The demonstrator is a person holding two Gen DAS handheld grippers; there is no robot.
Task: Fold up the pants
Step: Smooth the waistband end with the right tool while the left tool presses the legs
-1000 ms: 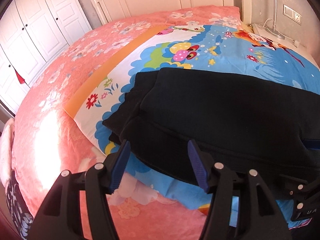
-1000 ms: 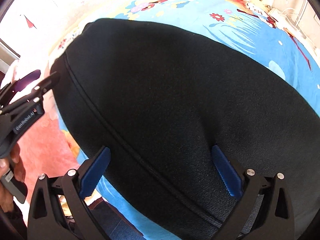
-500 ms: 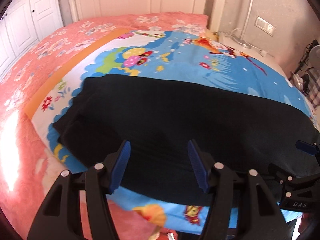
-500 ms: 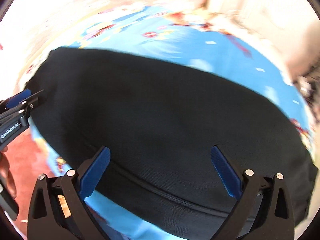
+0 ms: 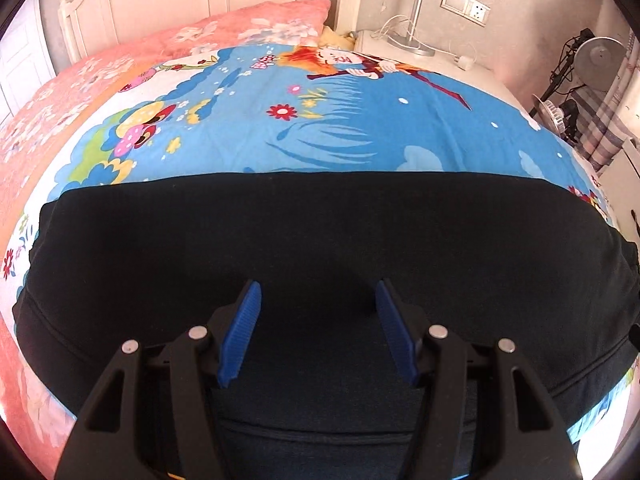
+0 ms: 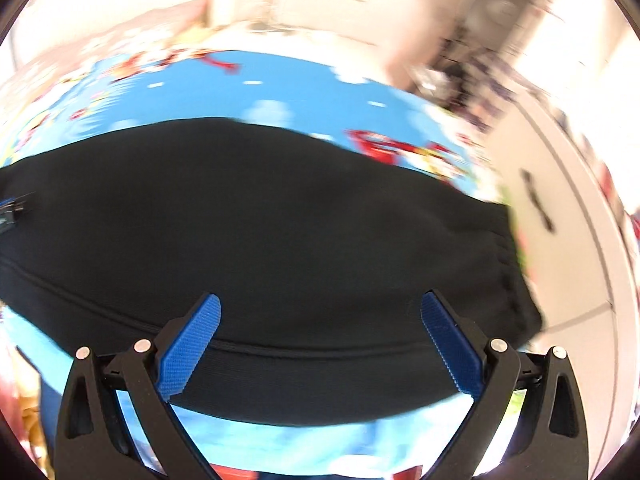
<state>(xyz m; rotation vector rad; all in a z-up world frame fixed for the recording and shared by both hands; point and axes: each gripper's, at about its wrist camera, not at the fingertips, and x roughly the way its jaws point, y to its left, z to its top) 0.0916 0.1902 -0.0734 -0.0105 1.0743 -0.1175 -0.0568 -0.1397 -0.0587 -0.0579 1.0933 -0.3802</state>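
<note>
While the pants (image 5: 320,232) lie flat across the bed (image 5: 340,132), both grippers, left (image 5: 318,332) and right (image 6: 320,340), hang over them, fingers apart, empty.

Cartoon bedsheet (image 5: 360,128), pink floral quilt (image 5: 80,88), bedside lamp (image 5: 412,40), fan (image 5: 596,56).

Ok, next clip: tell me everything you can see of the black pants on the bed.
The black pants lie flat across the blue cartoon bedspread, as one wide dark band. The fabric looks like a finely ribbed knit. A raised seam runs along the near side, and the right wrist view shows a gathered end at the right. Neither the left gripper nor the right gripper holds the fabric; both are open over it.
</note>
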